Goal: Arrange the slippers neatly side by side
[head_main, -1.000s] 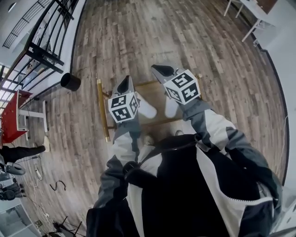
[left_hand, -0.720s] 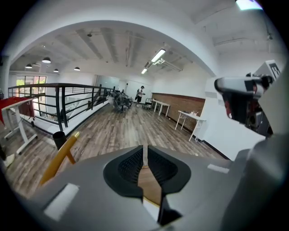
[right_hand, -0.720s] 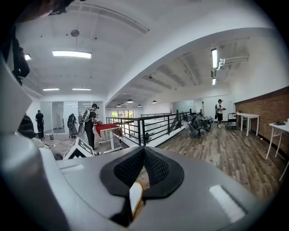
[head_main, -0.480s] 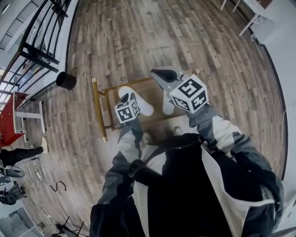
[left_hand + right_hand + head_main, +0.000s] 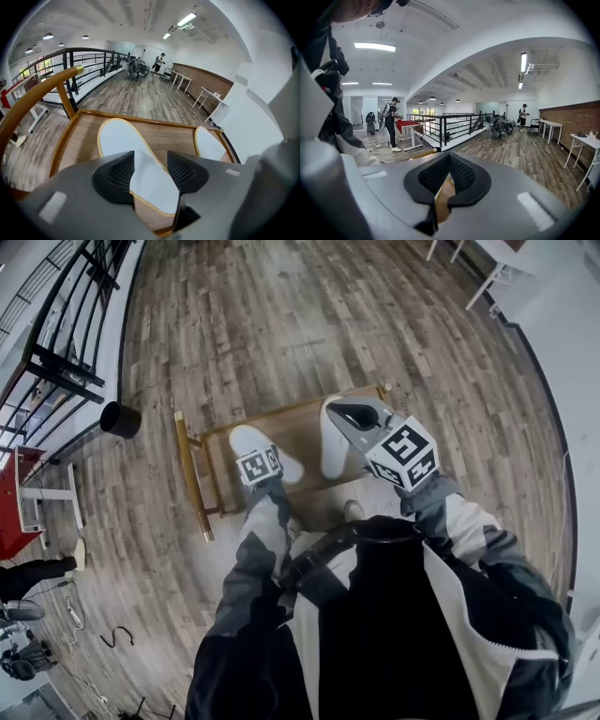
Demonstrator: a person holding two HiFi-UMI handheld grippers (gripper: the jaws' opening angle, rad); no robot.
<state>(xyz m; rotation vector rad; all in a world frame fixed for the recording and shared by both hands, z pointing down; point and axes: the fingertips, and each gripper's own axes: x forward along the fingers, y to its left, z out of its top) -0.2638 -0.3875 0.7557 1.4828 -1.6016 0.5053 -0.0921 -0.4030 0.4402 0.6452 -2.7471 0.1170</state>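
We noted the left gripper (image 5: pixel 151 169), jaws just opened, straddling the near end of the left slipper (image 5: pixel 119 138), which slanted away leftward; the right gripper (image 5: pixel 449 172) hung clenched, empty.

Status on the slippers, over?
Left hand-held gripper, jaws just opened, astride one white slipper. Right hand-held gripper shut, empty. Other slipper apart, unaligned, same wooden tray. Nothing blocking.

Centre frame, we see a white left slipper (image 5: pixel 246 440) and right slipper (image 5: pixel 332 451) on a wooden tray (image 5: pixel 302 423), not parallel; our right gripper (image 5: pixel 352 414) overlaps the right slipper.
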